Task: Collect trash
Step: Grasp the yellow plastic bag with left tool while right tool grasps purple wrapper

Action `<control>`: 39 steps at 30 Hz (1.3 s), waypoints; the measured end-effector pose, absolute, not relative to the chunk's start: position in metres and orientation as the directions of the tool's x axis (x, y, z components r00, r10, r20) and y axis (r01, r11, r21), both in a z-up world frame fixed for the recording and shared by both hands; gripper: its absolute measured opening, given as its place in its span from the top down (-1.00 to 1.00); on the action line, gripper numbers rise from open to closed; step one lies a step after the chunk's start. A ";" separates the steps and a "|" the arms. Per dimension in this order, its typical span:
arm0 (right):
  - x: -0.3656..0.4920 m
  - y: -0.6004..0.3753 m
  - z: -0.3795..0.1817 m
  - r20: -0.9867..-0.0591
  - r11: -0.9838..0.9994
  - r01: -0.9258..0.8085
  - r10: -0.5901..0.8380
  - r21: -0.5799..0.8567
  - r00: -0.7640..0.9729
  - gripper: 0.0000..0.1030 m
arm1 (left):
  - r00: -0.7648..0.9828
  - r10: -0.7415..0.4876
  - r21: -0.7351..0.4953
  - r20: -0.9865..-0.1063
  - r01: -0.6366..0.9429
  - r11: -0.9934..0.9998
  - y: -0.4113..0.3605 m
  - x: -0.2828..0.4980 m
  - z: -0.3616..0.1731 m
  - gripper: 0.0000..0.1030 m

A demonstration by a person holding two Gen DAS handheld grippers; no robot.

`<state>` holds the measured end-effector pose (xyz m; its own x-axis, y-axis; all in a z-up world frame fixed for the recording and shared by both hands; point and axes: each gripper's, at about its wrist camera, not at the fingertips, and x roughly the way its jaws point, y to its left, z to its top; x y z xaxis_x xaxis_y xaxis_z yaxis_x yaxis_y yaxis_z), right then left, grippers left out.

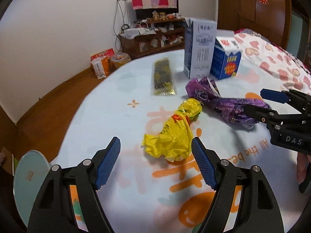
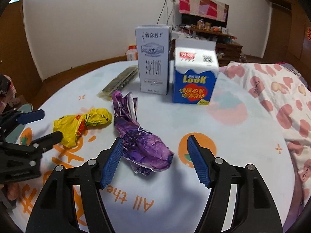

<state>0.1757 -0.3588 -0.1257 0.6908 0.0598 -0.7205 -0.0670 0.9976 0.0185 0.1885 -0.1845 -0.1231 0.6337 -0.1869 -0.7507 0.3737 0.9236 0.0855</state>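
Note:
A crumpled yellow wrapper (image 1: 172,134) (image 2: 81,125) lies on the round table (image 1: 124,128). My left gripper (image 1: 155,151) is open, its fingers on either side of the wrapper's near end, empty. A crumpled purple wrapper (image 2: 141,139) (image 1: 223,103) lies to its right. My right gripper (image 2: 155,151) is open around the purple wrapper's near end, not closed on it. The right gripper also shows in the left wrist view (image 1: 258,103), and the left gripper in the right wrist view (image 2: 38,124). A flat dark-and-gold packet (image 1: 163,76) (image 2: 121,81) lies further back.
A tall pale milk carton (image 2: 153,60) (image 1: 199,46) and a blue-and-white carton (image 2: 194,73) (image 1: 226,58) stand upright behind the wrappers. A heart-print cloth (image 2: 276,97) covers the right side. A cluttered shelf (image 1: 153,35) and floor items (image 1: 108,62) lie beyond the table.

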 end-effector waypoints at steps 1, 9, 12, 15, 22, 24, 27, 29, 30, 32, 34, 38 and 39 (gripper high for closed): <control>0.178 -0.357 -0.129 -0.729 0.997 -0.075 0.062 0.015 0.682 -0.30 | 0.626 -0.190 0.082 -0.756 0.378 0.922 -0.185 0.190 -0.126 -0.42; 0.184 -0.345 -0.143 -0.770 0.992 -0.124 0.084 0.007 0.632 0.28 | 0.580 -0.246 0.051 -0.777 0.446 0.893 -0.195 0.193 -0.135 0.26; 0.181 -0.340 -0.144 -0.776 0.991 -0.135 0.092 0.008 0.624 0.53 | 0.580 -0.253 0.051 -0.774 0.456 0.888 -0.196 0.190 -0.135 0.36; 0.175 -0.337 -0.142 -0.768 0.991 -0.131 0.098 0.019 0.632 0.64 | 0.582 -0.257 0.046 -0.771 0.454 0.890 -0.190 0.186 -0.133 0.39; 0.155 -0.337 -0.134 -0.740 0.992 -0.106 0.122 0.069 0.661 0.68 | 0.617 -0.236 0.044 -0.750 0.403 0.914 -0.165 0.167 -0.124 0.39; 0.149 -0.335 -0.131 -0.733 0.992 -0.099 0.120 0.072 0.670 0.68 | 0.639 -0.224 0.052 -0.736 0.384 0.922 -0.156 0.160 -0.118 0.39; 0.141 -0.333 -0.128 -0.722 0.992 -0.081 0.127 0.099 0.680 0.68 | 0.665 -0.220 0.050 -0.714 0.362 0.931 -0.144 0.147 -0.108 0.39; 0.138 -0.332 -0.126 -0.717 0.991 -0.076 0.133 0.112 0.685 0.68 | 0.680 -0.216 0.052 -0.701 0.350 0.935 -0.138 0.137 -0.103 0.39; 0.136 -0.329 -0.125 -0.711 0.991 -0.073 0.134 0.116 0.690 0.68 | 0.685 -0.215 0.052 -0.696 0.347 0.937 -0.136 0.135 -0.101 0.39; 0.131 -0.326 -0.124 -0.706 0.990 -0.071 0.139 0.124 0.695 0.68 | 0.695 -0.211 0.054 -0.687 0.339 0.939 -0.132 0.129 -0.098 0.39; 0.127 -0.323 -0.122 -0.698 0.990 -0.067 0.137 0.127 0.702 0.68 | 0.700 -0.207 0.048 -0.683 0.326 0.944 -0.127 0.125 -0.095 0.39; 0.119 -0.320 -0.120 -0.687 0.989 -0.057 0.135 0.135 0.714 0.68 | 0.708 -0.206 0.036 -0.676 0.311 0.950 -0.119 0.118 -0.091 0.39; 0.117 -0.321 -0.120 -0.685 0.989 -0.050 0.133 0.140 0.717 0.68 | 0.709 -0.206 0.034 -0.674 0.309 0.950 -0.117 0.116 -0.090 0.39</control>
